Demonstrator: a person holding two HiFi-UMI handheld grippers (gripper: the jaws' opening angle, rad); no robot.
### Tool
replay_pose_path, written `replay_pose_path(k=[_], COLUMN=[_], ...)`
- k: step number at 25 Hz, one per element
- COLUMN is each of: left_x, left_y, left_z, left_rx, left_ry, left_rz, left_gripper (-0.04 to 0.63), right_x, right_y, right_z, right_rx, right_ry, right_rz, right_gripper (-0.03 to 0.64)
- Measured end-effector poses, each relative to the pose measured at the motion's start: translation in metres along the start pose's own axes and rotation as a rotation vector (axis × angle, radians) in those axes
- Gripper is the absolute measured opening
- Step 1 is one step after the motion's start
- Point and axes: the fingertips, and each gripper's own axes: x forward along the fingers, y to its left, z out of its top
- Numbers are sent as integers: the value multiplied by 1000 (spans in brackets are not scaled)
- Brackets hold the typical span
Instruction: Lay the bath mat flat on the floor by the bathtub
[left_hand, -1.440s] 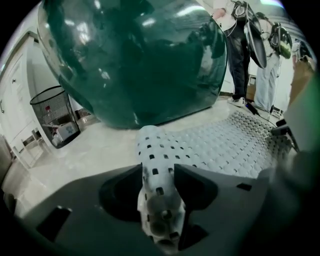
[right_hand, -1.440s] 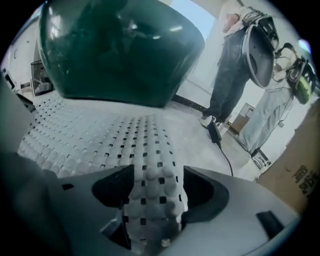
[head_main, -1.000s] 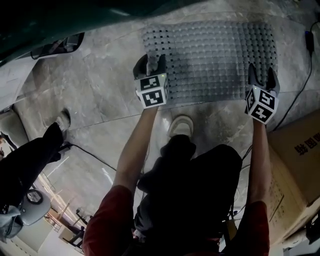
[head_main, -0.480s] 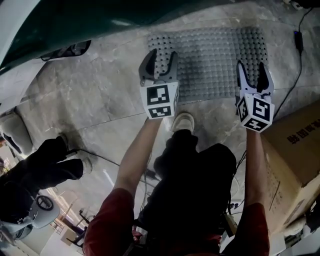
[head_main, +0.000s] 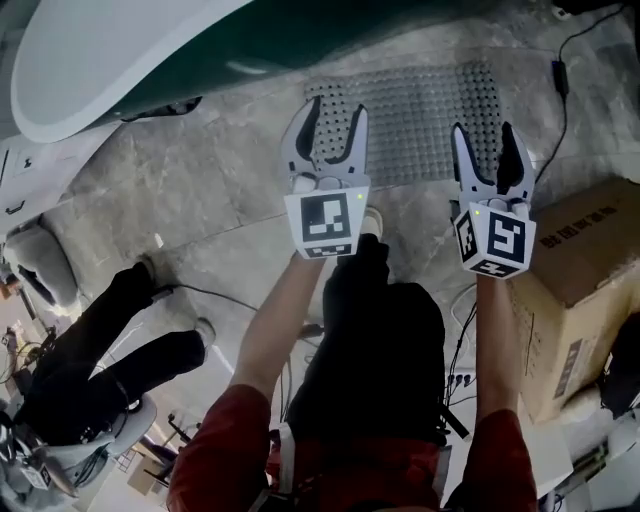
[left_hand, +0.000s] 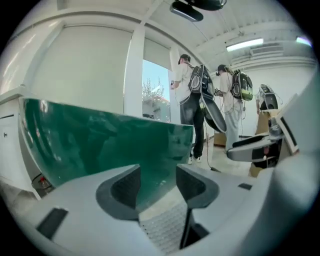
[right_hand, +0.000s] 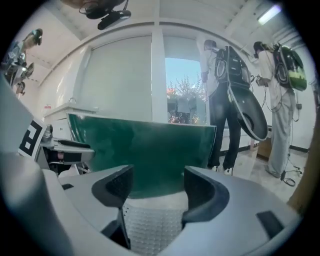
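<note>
The grey studded bath mat (head_main: 420, 115) lies flat on the stone floor beside the green-sided bathtub (head_main: 250, 45). My left gripper (head_main: 332, 118) hangs open above the mat's near left corner, with nothing between its fingers. My right gripper (head_main: 487, 145) is open too, over the mat's near right edge and raised off it. In the left gripper view the mat (left_hand: 162, 227) shows low between the jaws, with the tub wall (left_hand: 100, 150) behind. The right gripper view shows the mat (right_hand: 152, 225) and the tub (right_hand: 145, 155) the same way.
A cardboard box (head_main: 570, 290) stands at the right, close to my right arm. A black cable (head_main: 555, 110) runs across the floor beyond the mat's right end. Another person's dark legs (head_main: 110, 350) are at the left. Two people with backpacks (left_hand: 210, 105) stand further back.
Both grippers have let go of the mat and lifted up and back from it, jaws now wide. The view has tilted so more of the bathtub shows.
</note>
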Motion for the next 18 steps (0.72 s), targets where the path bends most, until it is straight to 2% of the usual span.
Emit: replay_pose_path(k=[5, 10, 14, 18], left_x=[-44, -107, -168, -232], left_y=[-5, -29, -13, -3], left_z=[92, 192, 268, 334], left_rx=[-22, -31, -77, -72], left_ry=[-40, -102, -135, -169], left_rz=[0, 1, 29, 48], left_gripper=[219, 219, 219, 219], right_x=[-48, -121, -168, -220], right_y=[9, 10, 39, 64], right_z=[92, 188, 271, 342], right_rx=[29, 24, 32, 24], right_ry=[-38, -103, -139, -169], right_rz=[3, 17, 35, 53], right_gripper=[305, 306, 305, 305])
